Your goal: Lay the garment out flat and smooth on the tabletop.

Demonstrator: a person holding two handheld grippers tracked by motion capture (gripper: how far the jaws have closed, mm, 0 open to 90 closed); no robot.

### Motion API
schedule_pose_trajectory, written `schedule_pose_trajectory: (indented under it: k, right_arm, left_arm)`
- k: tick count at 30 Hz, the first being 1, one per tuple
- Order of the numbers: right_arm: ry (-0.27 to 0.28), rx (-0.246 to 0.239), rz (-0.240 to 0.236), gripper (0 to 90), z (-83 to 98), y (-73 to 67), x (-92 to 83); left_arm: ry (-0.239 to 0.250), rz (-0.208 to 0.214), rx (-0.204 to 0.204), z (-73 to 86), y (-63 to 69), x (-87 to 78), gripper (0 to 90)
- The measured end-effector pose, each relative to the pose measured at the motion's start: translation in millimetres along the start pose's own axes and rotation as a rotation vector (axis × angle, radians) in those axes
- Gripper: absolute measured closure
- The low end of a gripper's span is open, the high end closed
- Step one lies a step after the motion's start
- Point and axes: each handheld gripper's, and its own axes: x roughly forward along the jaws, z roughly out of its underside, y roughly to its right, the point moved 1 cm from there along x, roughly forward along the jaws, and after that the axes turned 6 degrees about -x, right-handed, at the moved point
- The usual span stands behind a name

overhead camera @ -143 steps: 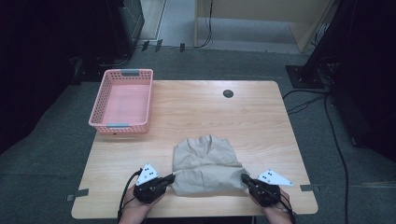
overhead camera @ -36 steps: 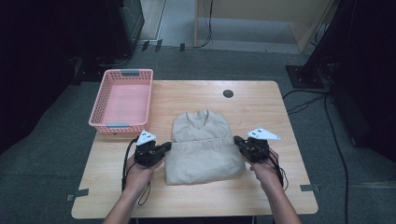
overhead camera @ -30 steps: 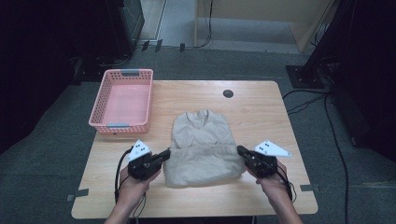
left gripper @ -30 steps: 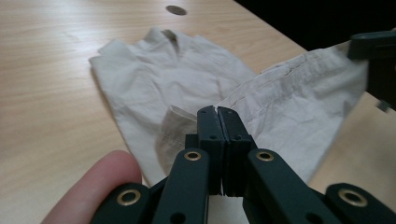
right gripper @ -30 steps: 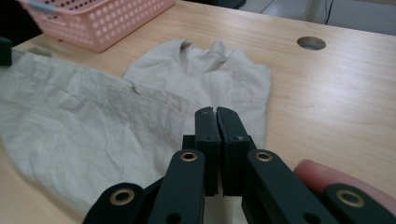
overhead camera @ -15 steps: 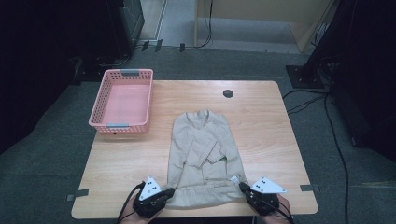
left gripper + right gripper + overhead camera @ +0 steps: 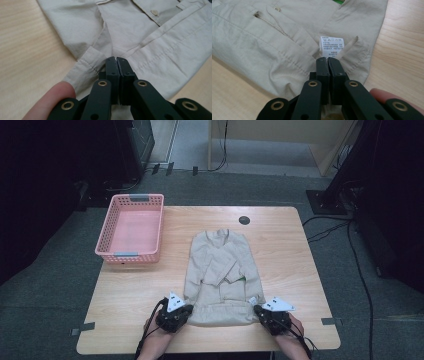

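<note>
- While both grippers pinch the hem, the beige button-up cotton shirt (image 7: 222, 275) lies stretched lengthwise on the light wooden table (image 7: 285, 240), collar toward the far edge, hem at the near edge.
- Left gripper (image 7: 116, 59): jaws pressed together on the hem's left corner.
- Right gripper (image 7: 327, 60): jaws clamped on the hem's right corner, just below the white care label (image 7: 332, 46).
- Sleeves already folded inward over the front; body looks narrow and fairly smooth.
- Judged left: fold the hem up toward the collar, then likely stow it in the pink plastic basket (image 7: 132, 227), which stands empty at far left.
</note>
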Motion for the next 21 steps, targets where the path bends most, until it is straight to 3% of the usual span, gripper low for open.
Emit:
schedule_pose_trajectory:
  k: [4,8,13,15,18,21]
  right_arm:
    - [0.003,0.062,-0.008,89.3,-3.3,11.9,4.7]
    - [0.005,0.085,0.008,89.5,-8.8,23.2,11.5]
    - [0.01,0.095,0.03,88.6,-16.7,34.2,20.4]
    - [0.026,0.115,-0.007,77.6,-18.7,36.4,16.3]
    - [0.112,0.142,-0.07,65.3,-22.4,42.1,-4.4]
    - [0.168,0.18,-0.087,59.8,-26.4,54.0,-26.4]
  left_arm:
    - [0.001,-0.021,-0.012,-13.8,-5.3,11.8,89.0]
    - [0.003,-0.043,-0.016,-26.6,-9.5,23.1,89.1]
    - [0.011,-0.034,-0.045,-35.8,-15.2,30.5,88.0]
    - [0.028,-0.002,-0.069,-36.1,-17.5,26.2,77.2]
    - [0.06,0.083,-0.114,-37.7,-25.6,13.8,54.2]
    - [0.111,0.159,-0.192,-42.2,-37.6,-0.6,47.2]
